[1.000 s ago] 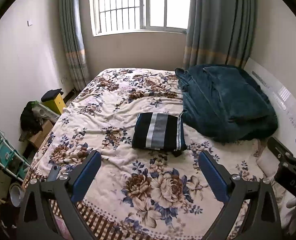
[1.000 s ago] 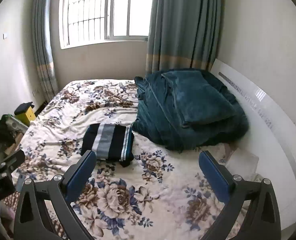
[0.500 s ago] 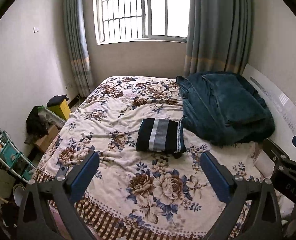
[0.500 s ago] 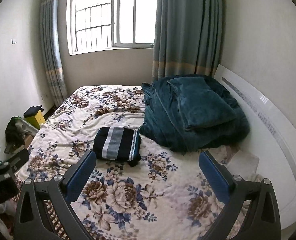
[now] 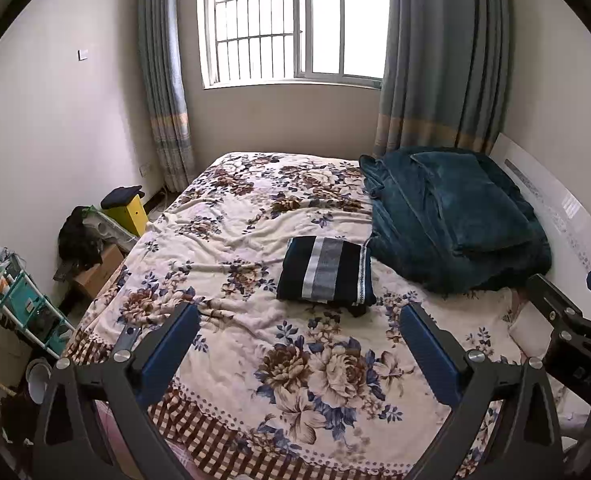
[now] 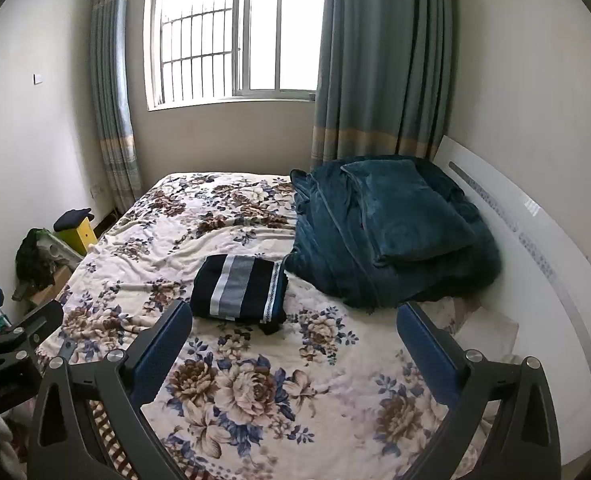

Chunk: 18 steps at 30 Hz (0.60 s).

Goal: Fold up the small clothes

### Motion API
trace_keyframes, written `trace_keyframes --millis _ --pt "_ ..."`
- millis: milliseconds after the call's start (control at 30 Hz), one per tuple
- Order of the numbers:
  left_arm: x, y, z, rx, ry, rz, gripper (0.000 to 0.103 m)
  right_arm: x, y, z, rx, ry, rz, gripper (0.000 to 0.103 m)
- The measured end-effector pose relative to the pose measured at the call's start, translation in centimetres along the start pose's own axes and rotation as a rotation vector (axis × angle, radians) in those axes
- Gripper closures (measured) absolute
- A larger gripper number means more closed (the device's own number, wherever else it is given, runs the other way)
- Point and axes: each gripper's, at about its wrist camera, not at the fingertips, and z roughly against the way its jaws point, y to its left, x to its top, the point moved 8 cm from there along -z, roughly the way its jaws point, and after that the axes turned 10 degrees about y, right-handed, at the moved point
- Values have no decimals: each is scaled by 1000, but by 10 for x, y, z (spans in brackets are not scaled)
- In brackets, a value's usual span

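The folded striped garment (image 5: 326,270) lies flat mid-bed on the flowered blanket (image 5: 231,216) at about 12 o'clock from both grippers — just beside a teal quilt (image 5: 455,216) at its 3 o'clock. The left gripper (image 5: 295,354) and right gripper (image 6: 293,350) hang spread wide, empty, well short of it.

The near edge of the floral bedspread (image 5: 315,380) is cut off by the frame and partly hidden behind the gripper arms. Only a fragment of the right gripper (image 5: 567,332) is seen in the left wrist view — its far side lies beyond the edge. The items on the teal shelf (image 5: 23,304) are too small to be identified — and the dark heap (image 6: 35,258) beside the bed cannot be made out.
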Motion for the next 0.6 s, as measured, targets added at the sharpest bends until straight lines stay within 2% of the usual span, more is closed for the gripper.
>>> trace_keyframes --millis 600 --pt "-2 3 10 14 -11 10 0 -1 2 5 14 -15 17 0"
